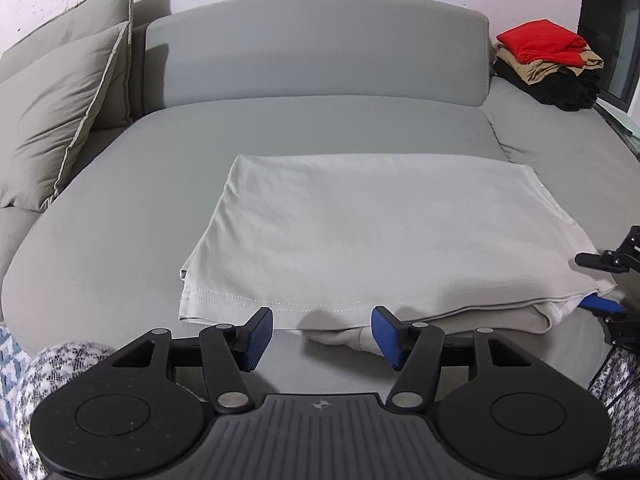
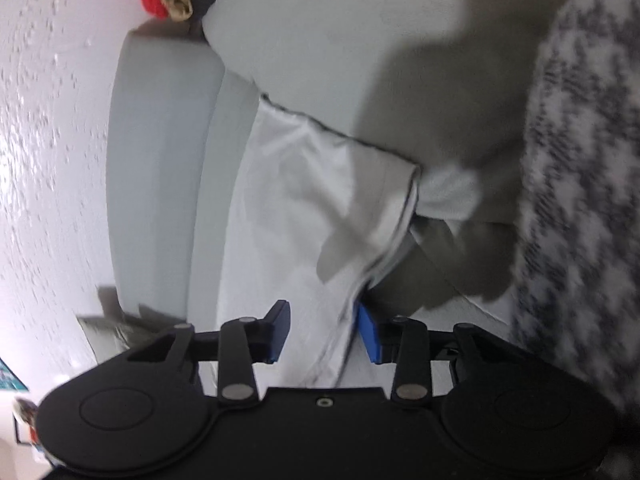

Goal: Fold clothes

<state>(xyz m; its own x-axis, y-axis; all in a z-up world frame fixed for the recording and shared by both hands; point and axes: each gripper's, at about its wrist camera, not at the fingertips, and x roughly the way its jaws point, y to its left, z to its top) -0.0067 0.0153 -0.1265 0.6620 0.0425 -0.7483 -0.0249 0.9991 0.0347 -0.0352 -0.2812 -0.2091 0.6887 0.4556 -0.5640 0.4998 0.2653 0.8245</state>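
A pale grey-white folded garment [image 1: 372,236] lies flat on the grey sofa seat [image 1: 132,216]. My left gripper [image 1: 322,334] is open and empty just in front of the garment's near hem. My right gripper [image 2: 324,334] is open, rolled on its side, with the garment's layered right edge [image 2: 352,280] between its blue pads [image 2: 368,334]. In the left wrist view the right gripper [image 1: 600,284] shows at the garment's right corner, one finger above the cloth and one below.
A stack of folded clothes [image 1: 548,64], red on top of tan and black, sits at the sofa's back right. Two grey cushions [image 1: 60,112] lean at the left. The sofa backrest [image 1: 320,48] stands behind. Checkered trouser legs [image 2: 580,160] are at the near edge.
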